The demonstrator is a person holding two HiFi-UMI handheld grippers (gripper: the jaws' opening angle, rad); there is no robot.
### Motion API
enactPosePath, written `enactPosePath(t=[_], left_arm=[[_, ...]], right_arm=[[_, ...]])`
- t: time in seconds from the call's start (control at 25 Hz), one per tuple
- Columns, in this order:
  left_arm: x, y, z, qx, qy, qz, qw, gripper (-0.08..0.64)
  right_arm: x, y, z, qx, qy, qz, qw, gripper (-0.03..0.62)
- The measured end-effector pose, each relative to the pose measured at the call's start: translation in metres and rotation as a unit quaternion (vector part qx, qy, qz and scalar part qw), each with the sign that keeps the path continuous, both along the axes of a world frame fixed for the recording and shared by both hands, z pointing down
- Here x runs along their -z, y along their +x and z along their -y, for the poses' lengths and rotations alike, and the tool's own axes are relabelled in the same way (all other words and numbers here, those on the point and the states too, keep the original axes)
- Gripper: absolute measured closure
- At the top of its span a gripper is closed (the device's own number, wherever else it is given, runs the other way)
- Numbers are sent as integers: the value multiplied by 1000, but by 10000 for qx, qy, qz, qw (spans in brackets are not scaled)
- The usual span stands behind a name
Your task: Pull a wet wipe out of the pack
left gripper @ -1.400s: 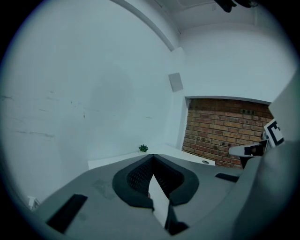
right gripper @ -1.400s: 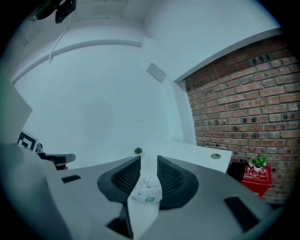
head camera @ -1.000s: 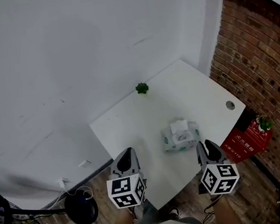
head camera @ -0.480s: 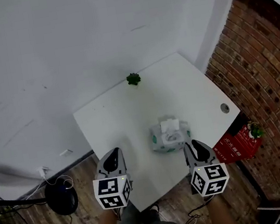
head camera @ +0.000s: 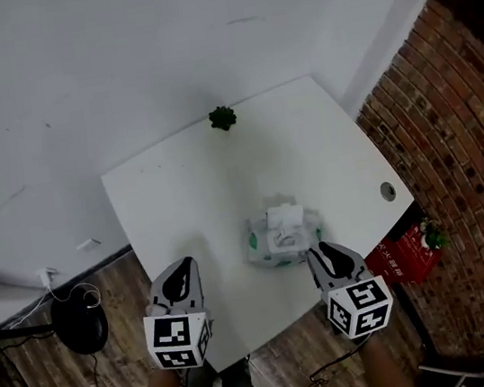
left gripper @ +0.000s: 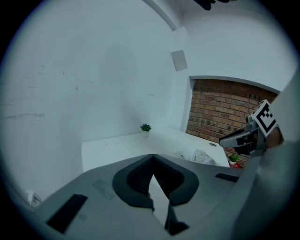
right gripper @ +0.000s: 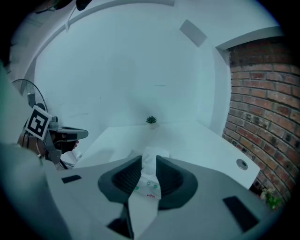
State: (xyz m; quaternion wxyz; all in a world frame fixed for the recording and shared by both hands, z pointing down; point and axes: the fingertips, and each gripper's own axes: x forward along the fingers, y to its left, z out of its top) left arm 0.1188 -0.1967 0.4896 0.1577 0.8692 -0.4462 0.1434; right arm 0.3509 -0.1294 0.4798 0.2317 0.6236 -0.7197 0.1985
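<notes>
Approach step. The pack (head camera: 264, 246) lies on the table (head camera: 178, 189), its wipe (head camera: 284, 218) standing up. The left gripper (head camera: 180, 275) is closed and empty. The right gripper (head camera: 323, 255), narrowly parted, holds nothing. Next, probably: right jaws onto the wipe, left steadying the pack.

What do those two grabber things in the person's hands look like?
The left gripper and right gripper each have a pale grey body with two dark ridged pads. Behind each sits a white cube printed with black square markers. No sleeves are in view.
</notes>
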Motion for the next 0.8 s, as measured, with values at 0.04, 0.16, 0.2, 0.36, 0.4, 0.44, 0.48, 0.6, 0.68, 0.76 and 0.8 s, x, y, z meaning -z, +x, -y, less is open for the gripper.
enactPosePath(t=[0.04,0.16,0.2,0.36,0.4,0.44,0.48,0.6,0.68,0.76,0.8], left_arm=[[-4,0,2,23,-26,8,10000,560],[-11,-2,9,129,-81,3,9999,560],[-13,-3,12,162,-91,-2,9998,560],[-19,-5,19,225,-77,30,9997,560],[-20,-6,20,241,-74,30,9997,560],[-21,-7,21,263,-76,23,9996,560],[-21,-9,22,290,-81,15,9995,560],[-24,-15,24,384,-122,8,9992,560],[-28,-18,24,438,-167,5,9989,560],[-31,-22,24,483,-211,1,9986,560],[-33,-24,24,503,-230,2,9985,560]], right_arm=[[-4,1,2,87,-82,-14,9999,496],[-16,4,8,377,-301,-67,9988,496],[-19,4,10,486,-365,-85,9981,496],[-31,1,19,912,-587,-59,9941,500],[-34,0,21,1021,-652,-61,9926,500],[-36,-2,22,1131,-721,-79,9909,500],[-39,-3,24,1237,-795,-101,9891,501],[-46,-4,29,1505,-1013,-123,9833,502],[-50,-5,31,1679,-1160,-134,9789,502],[-54,-5,34,1867,-1298,-197,9736,502],[-55,-6,35,1960,-1359,-240,9708,503]])
